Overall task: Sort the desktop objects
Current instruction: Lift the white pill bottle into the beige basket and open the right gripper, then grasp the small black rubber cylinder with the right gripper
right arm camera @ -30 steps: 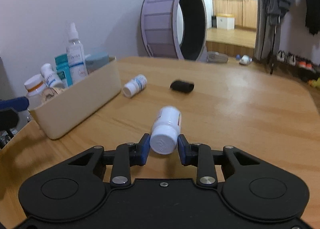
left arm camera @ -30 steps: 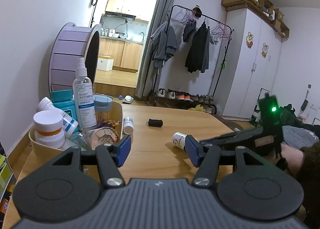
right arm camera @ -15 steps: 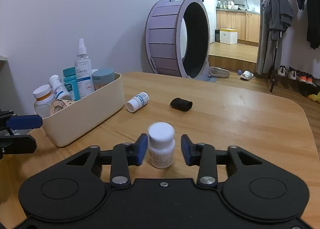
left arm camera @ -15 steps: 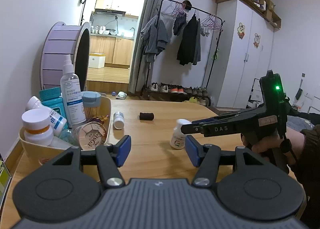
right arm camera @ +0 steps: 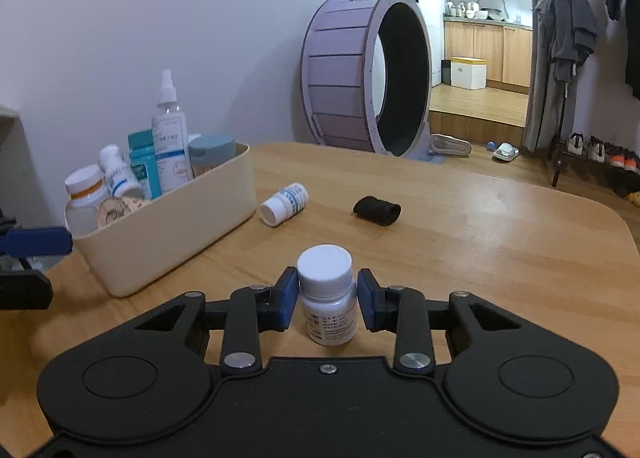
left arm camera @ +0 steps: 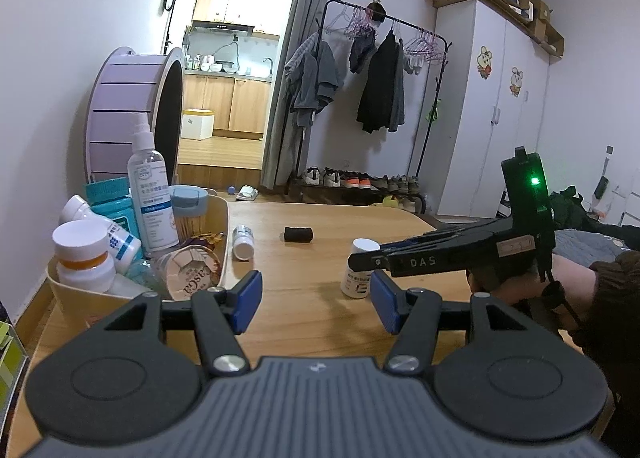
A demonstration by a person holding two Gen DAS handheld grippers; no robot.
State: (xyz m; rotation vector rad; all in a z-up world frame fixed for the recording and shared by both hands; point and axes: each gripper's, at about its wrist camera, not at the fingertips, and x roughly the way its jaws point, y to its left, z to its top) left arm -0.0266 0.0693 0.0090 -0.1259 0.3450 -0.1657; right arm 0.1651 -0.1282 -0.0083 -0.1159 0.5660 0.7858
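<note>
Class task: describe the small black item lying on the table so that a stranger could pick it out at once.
Start at the cream bin of bottles on the wooden table. Just past its far corner lies a white bottle on its side, and to its right the black roll. It is the only dark, soft-looking thing there; everything near it is a white bottle.

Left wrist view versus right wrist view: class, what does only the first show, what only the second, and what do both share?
Only left: the white wardrobe and the hand holding the right gripper. Only right: the grey slipper beside the purple wheel. Both: the cream bin, black roll, lying bottle, and the upright white bottle between the right gripper's jaws, which have just been closing on it.
</note>
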